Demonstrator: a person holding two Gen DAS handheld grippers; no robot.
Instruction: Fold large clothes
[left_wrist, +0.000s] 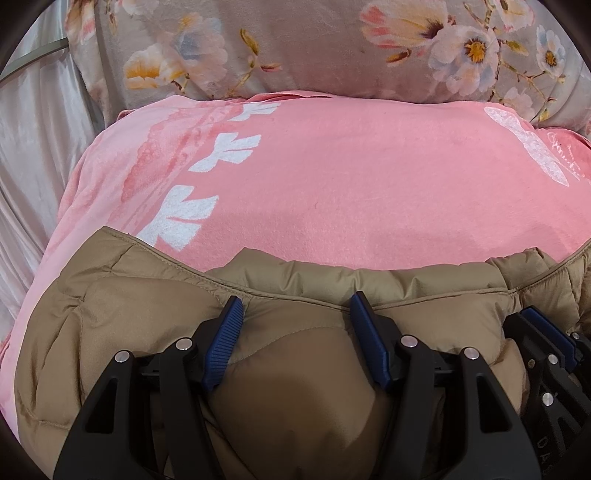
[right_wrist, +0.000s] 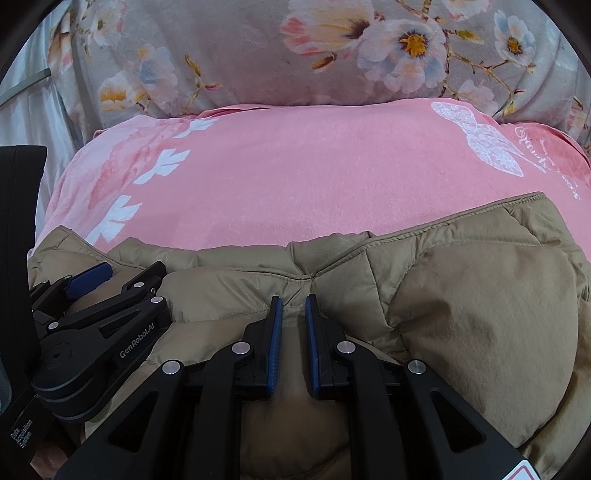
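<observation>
**Tan puffer jacket on a pink-covered bed, both grippers at its edge**

A pink blanket (left_wrist: 332, 177) with white leaf and butterfly prints covers the bed and fills most of both views. Beyond the blanket's far edge lies a grey floral quilt (left_wrist: 314, 48), and to the blanket's left hangs pale, shiny fabric (left_wrist: 33, 147). On the near part of the blanket lies the tan quilted puffer jacket (right_wrist: 480, 332), its seamed edge running across just ahead of both grippers. The left gripper (left_wrist: 295, 306) rests on the jacket with its blue-padded fingers spread wide, puffy fabric bulging between them. The right gripper (right_wrist: 294, 302), just beside it on the jacket, has its fingers nearly closed, with a narrow gap at the jacket's edge seam; whether it pinches fabric I cannot tell.
</observation>
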